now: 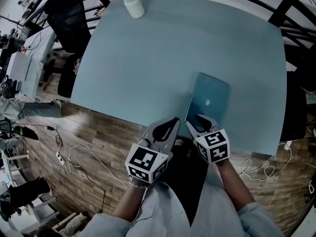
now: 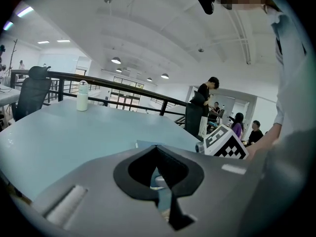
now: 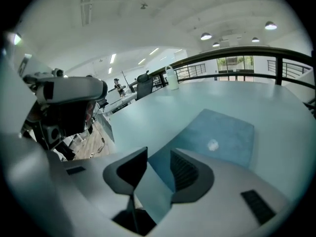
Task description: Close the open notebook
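A teal notebook (image 1: 210, 98) lies shut and flat on the pale blue table (image 1: 148, 58), near the front edge at the right, with a small pale mark on its cover. My right gripper (image 1: 196, 120) sits at its near edge, jaws apart. In the right gripper view the notebook (image 3: 219, 132) stretches ahead of the right gripper (image 3: 159, 154), its near corner showing in the gap, and no pad presses on it. My left gripper (image 1: 172, 123) hovers just left of the notebook, shut and empty. In the left gripper view the left gripper (image 2: 157, 147) has its tips together.
A white bottle (image 1: 132, 4) stands at the table's far edge. A dark office chair (image 1: 69, 14) is at the far left, off the table. Cables (image 1: 74, 157) lie on the wooden floor below the front edge. Railings and several people (image 2: 205, 102) are beyond the table.
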Demonstrator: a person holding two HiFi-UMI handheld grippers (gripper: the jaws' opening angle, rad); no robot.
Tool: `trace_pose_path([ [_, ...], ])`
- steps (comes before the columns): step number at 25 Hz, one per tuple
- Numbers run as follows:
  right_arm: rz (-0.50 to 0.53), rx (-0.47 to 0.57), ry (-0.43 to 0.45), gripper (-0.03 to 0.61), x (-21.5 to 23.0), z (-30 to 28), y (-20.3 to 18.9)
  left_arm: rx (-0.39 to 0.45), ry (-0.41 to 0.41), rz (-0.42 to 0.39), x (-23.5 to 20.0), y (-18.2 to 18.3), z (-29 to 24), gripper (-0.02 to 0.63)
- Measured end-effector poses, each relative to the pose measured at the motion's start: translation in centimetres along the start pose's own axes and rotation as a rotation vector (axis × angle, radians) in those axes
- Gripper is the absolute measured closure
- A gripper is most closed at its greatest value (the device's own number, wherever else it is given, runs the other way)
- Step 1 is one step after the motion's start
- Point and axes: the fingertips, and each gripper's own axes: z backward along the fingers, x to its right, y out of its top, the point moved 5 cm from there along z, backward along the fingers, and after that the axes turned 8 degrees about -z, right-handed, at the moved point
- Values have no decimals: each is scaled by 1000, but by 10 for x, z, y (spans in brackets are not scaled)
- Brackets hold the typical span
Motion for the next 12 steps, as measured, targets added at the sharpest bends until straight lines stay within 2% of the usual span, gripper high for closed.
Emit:
trace_pose_path([
  [7, 51, 121, -110, 458, 24, 55, 18, 27, -56, -47, 13, 20, -16, 610],
  [12, 63, 242, -204, 536, 37, 102, 31, 50, -90, -82, 25, 36, -29, 611],
])
